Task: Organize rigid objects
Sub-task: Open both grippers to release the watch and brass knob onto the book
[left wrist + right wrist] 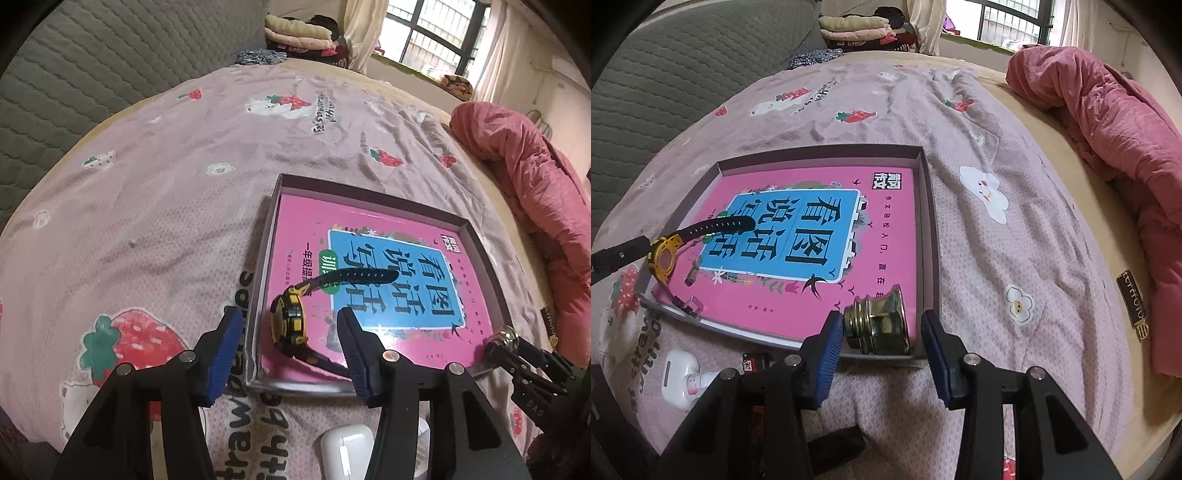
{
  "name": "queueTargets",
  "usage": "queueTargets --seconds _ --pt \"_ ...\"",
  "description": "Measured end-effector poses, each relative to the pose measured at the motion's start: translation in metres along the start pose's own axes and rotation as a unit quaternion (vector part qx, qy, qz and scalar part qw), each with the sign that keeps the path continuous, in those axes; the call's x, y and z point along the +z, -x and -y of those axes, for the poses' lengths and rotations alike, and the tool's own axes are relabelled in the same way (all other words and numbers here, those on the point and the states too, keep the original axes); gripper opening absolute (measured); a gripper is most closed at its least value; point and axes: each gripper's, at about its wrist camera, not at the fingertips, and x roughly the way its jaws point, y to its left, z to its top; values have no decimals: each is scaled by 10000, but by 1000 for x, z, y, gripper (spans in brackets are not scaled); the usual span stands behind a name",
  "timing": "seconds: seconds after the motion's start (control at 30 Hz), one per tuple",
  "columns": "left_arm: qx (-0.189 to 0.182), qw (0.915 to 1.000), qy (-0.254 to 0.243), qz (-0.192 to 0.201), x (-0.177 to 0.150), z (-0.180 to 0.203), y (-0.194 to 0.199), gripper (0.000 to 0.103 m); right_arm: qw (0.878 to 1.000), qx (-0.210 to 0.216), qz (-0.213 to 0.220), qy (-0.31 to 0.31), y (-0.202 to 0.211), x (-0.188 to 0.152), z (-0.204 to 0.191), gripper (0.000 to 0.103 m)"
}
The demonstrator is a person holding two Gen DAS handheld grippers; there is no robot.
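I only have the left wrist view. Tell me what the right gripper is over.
Observer: The right gripper stands over a brass threaded fitting that lies on its side in the box's near right corner.
Operator: Say whether it grips it.
Observer: No. The jaws are open and the right pad stands clear of the fitting.
Operator: Report what lies by the earbud case.
Observer: A small black and red item lies on the blanket just right of the earbud case.
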Motion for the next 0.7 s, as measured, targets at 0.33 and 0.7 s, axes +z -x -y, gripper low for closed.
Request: queueTargets --seconds 0.33,0.7 --pt "-141 9999 -47 6 -8 -2 14 55 9997 -210 111 -49 16 -8 2 48" --pt "-415 9981 -448 -8 -19 14 28 55 9988 57 405 -269 45 -15 7 48"
